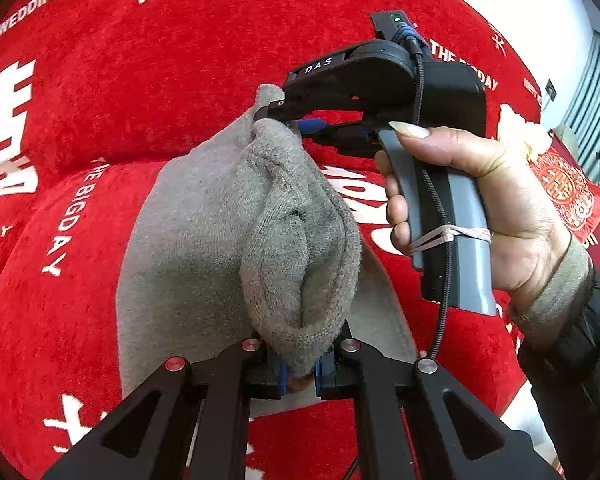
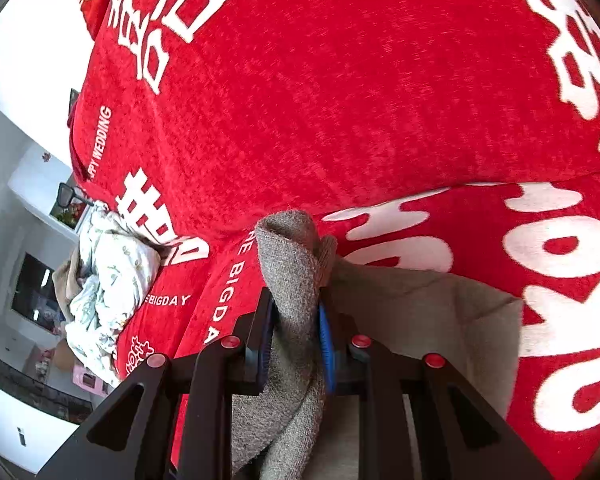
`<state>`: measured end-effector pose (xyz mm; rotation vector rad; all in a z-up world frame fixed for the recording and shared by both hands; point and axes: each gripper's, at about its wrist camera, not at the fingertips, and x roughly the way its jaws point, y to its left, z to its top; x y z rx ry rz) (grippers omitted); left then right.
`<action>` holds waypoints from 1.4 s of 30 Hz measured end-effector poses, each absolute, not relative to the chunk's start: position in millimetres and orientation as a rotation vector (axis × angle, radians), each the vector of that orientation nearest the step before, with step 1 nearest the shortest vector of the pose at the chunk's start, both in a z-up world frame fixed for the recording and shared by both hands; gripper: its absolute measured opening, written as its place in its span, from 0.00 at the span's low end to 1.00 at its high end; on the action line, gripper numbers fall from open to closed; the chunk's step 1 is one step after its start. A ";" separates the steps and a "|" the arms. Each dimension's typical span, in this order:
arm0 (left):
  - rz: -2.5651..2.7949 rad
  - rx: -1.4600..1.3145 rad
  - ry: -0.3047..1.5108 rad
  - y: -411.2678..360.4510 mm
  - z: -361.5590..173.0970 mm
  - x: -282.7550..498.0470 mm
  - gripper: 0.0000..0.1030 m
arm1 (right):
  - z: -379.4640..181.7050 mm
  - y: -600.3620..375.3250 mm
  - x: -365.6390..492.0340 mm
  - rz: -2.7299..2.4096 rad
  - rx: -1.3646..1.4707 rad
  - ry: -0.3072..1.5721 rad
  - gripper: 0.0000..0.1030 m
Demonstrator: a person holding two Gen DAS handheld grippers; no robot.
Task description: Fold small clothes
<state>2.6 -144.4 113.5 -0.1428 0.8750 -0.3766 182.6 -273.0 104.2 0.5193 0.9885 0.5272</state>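
Observation:
A small grey knitted garment (image 1: 204, 240) lies on a red cover (image 1: 148, 92) with white lettering. Part of it is lifted into a thick fold between the two grippers. My left gripper (image 1: 302, 364) is shut on the near hem of that fold. My right gripper (image 1: 268, 114), held in a hand, is shut on the far end of the fold. In the right wrist view the right gripper (image 2: 296, 320) pinches a bunched grey strip (image 2: 292, 256) between its blue pads, and the rest of the garment (image 2: 428, 308) lies flat to the right.
The red cover (image 2: 340, 100) rises into a back cushion behind the garment. A crumpled white floral cloth (image 2: 108, 276) lies at the cover's left end. A red embroidered cushion (image 1: 568, 196) sits at the right. A room with shelves shows beyond the left edge.

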 end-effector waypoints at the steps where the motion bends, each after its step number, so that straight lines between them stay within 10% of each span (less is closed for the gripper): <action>1: -0.382 -0.137 0.876 -148.7 114.0 3.2 0.09 | 103.3 -277.7 182.8 0.523 0.523 0.987 0.22; 42: -0.422 -0.022 0.971 -202.8 83.3 20.2 0.09 | 62.1 -336.1 178.1 0.470 0.606 0.999 0.12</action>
